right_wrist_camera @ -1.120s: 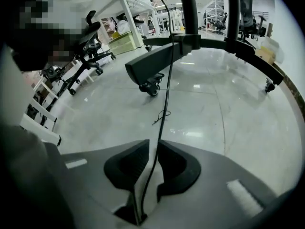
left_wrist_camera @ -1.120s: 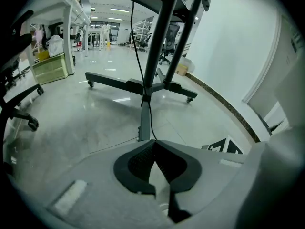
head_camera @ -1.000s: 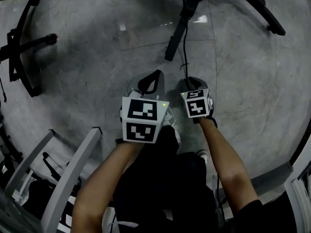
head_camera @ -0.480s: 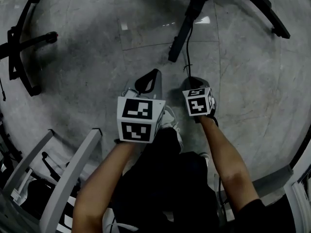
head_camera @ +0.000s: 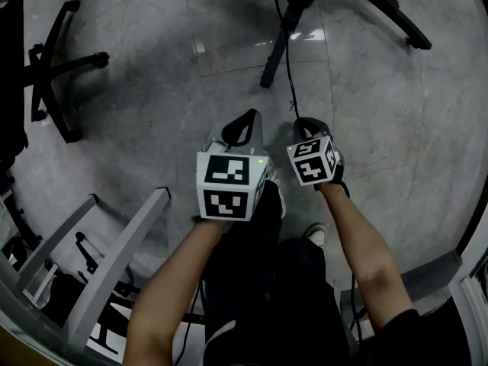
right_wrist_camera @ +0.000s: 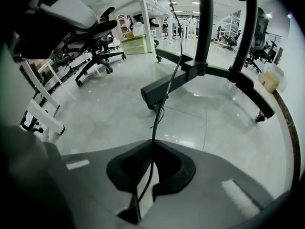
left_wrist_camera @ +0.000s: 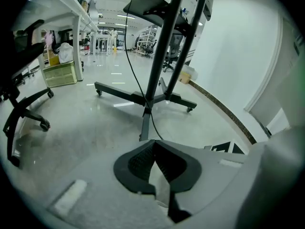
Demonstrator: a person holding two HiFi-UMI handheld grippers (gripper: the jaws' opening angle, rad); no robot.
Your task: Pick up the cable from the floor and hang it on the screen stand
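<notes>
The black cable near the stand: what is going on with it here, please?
A person holds a gripper in each hand above the grey floor. The fingers of the right gripper have just been closing, and they pinch the black cable, which runs from them toward the base of the screen stand. The left gripper is beside it, its fingers together with nothing between them. The cable is in the grip but not yet hung on the stand.
</notes>
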